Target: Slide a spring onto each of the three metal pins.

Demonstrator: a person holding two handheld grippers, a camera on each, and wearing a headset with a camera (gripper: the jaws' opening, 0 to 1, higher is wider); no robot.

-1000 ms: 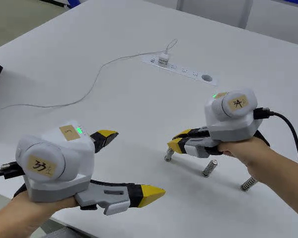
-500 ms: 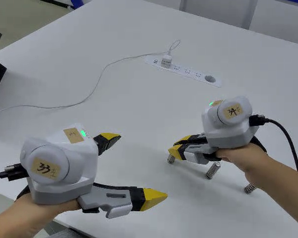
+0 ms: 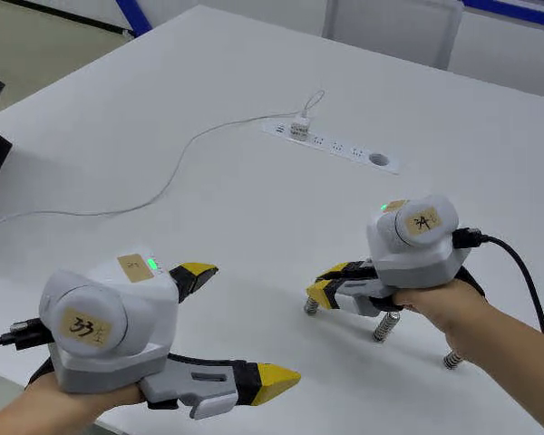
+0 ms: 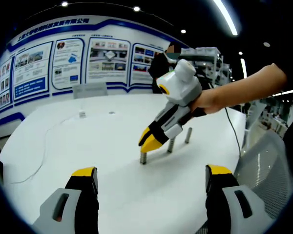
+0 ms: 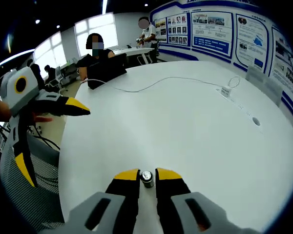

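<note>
Tipping threatens: right gripper (image 5: 147, 174), jaws narrowed about a standing spring (image 5: 147, 179), may knock it over sideways; left gripper (image 4: 151, 170) gapes wide, empty.

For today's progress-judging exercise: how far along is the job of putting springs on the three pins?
Done, apparently: the middle pin and the end pin stand alone wearing coiled springs. In hand: the right gripper has its jaws closed around the top of the third pin, which also looks coiled. The left gripper is open, holding nothing. Left: probably just releasing it.
</note>
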